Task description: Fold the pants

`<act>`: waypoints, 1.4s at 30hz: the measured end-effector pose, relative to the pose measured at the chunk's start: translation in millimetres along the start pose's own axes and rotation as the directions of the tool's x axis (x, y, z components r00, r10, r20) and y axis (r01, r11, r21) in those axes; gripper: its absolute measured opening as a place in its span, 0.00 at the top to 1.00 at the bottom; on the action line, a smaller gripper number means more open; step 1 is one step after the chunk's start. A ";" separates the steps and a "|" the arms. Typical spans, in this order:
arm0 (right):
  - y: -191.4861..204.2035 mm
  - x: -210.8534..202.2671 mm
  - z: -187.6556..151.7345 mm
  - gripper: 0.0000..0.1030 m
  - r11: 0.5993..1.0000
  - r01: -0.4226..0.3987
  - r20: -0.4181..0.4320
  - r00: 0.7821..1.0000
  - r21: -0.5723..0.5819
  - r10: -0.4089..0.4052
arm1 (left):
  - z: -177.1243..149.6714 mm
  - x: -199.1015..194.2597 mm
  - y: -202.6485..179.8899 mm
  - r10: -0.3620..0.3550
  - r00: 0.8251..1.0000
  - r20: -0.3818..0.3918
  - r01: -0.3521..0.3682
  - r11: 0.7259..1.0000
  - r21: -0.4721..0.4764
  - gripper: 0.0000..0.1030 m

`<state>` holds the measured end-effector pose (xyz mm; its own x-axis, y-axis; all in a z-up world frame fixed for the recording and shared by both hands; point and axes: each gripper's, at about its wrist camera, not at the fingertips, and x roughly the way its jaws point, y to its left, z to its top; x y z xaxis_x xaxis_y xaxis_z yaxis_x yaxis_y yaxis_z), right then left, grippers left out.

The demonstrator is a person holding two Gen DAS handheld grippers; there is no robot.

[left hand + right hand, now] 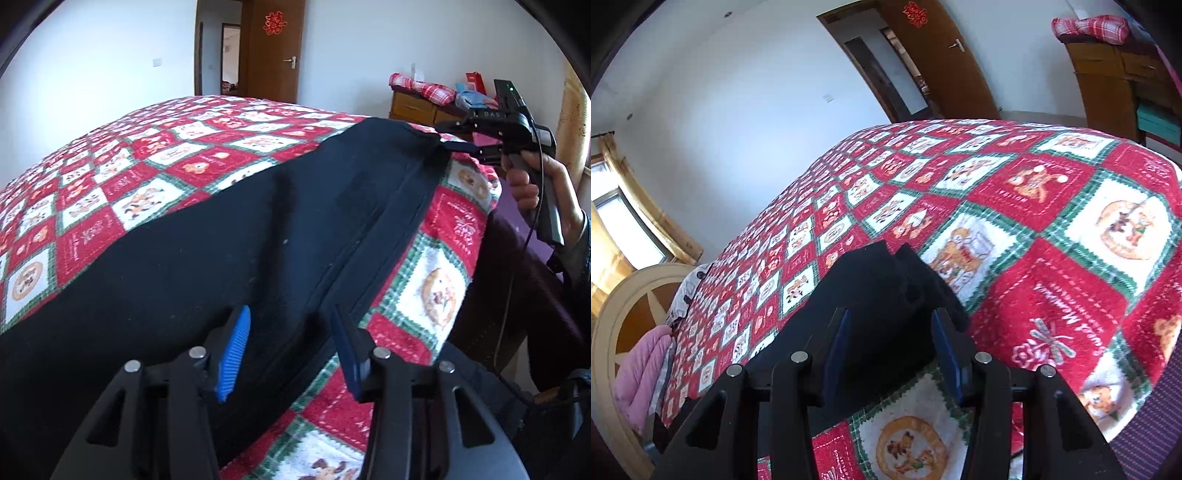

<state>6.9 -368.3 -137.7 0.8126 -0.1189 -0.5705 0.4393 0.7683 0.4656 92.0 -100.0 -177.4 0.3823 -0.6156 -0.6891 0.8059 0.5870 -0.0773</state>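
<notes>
Black pants (pixel 192 258) flat on quilt (pixel 110 177); left tool (pixel 291 350) apart astride edge; right tool (pixel 890 350) clamped on corner.

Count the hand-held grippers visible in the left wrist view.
2. The left hand-held gripper fills the bottom foreground, its blue pads straddling the near edge of the black pants. The right hand-held gripper is at the far right, at the pants' far corner, held by a hand.
</notes>
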 end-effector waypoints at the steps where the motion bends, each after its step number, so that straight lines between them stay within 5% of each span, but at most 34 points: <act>1: 0.2 3.0 -0.6 0.54 1.000 0.012 -0.002 1.000 -0.006 -0.012 | -1.0 -0.3 0.5 -0.003 1.000 0.003 0.003 1.000 -0.005 0.53; 3: 0.5 9.0 -1.6 0.60 1.000 0.015 -0.004 1.000 -0.009 -0.015 | -2.4 -2.0 1.8 -0.025 1.000 0.005 0.025 1.000 -0.001 0.59; 6: -1.3 16.4 -0.3 0.91 1.000 0.018 -0.006 1.000 -0.006 -0.018 | -1.7 -0.5 2.8 -0.026 1.000 -0.002 0.026 1.000 0.004 0.86; 7: -2.4 18.3 0.2 0.94 1.000 0.007 -0.008 1.000 -0.001 -0.007 | -1.4 -1.0 4.5 -0.032 0.999 -0.004 0.032 1.000 -0.002 0.86; 15: 18.5 -22.9 8.8 0.95 0.993 -0.087 0.106 0.990 -0.084 0.096 | 3.4 -18.3 7.9 -0.065 0.997 0.045 0.066 0.998 -0.014 0.93; 25: -16.3 -3.4 0.2 0.94 0.999 0.042 -0.026 0.999 0.003 -0.042 | -12.4 -5.3 1.3 -0.121 0.993 -0.003 0.121 0.992 -0.025 0.93; 35: -19.1 -7.2 -3.2 0.91 0.999 0.035 -0.052 0.998 -0.004 -0.035 | -15.3 -9.4 10.5 -0.165 0.986 0.031 0.167 0.981 -0.096 0.93; 40: -7.2 -32.1 9.7 0.85 0.980 0.186 0.072 0.981 -0.066 -0.181 | -7.0 -29.8 17.1 -0.157 0.980 0.122 0.170 0.980 -0.105 0.93; 42: -5.0 -38.3 18.3 0.82 0.983 0.172 0.100 0.981 -0.059 -0.166 | -4.8 -31.5 20.5 -0.138 0.982 0.130 0.153 0.982 -0.107 0.93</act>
<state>-19.4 -379.1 -105.8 0.7626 -0.3069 -0.5694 0.5494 0.7720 0.3198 94.3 -66.0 -160.7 0.3225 -0.7538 -0.5726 0.8017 0.5391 -0.2581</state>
